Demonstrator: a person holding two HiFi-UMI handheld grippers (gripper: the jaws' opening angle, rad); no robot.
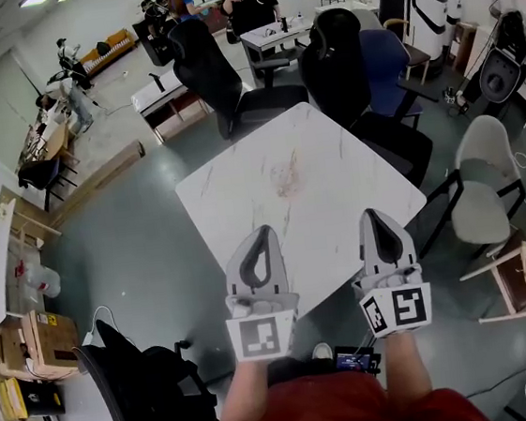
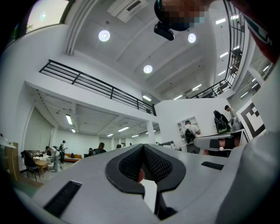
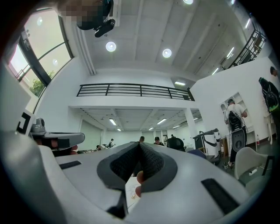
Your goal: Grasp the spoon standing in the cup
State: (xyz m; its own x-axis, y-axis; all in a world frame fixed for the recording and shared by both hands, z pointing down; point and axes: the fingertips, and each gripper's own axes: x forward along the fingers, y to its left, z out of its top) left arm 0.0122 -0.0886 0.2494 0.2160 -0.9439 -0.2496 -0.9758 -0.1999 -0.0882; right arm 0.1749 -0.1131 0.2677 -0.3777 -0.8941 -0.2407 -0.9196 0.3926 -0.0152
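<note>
No cup and no spoon show in any view. A white marble table stands in front of me with only a faint orange-brown smudge at its middle. My left gripper hangs over the table's near edge, its jaws closed tip to tip with nothing between them. My right gripper is beside it over the near right corner, likewise shut and empty. In the left gripper view the left gripper points up across the hall. The right gripper does the same in the right gripper view.
Two black office chairs stand at the table's far side, a grey chair and a wooden stool at the right, another black chair near left. People stand at desks far back.
</note>
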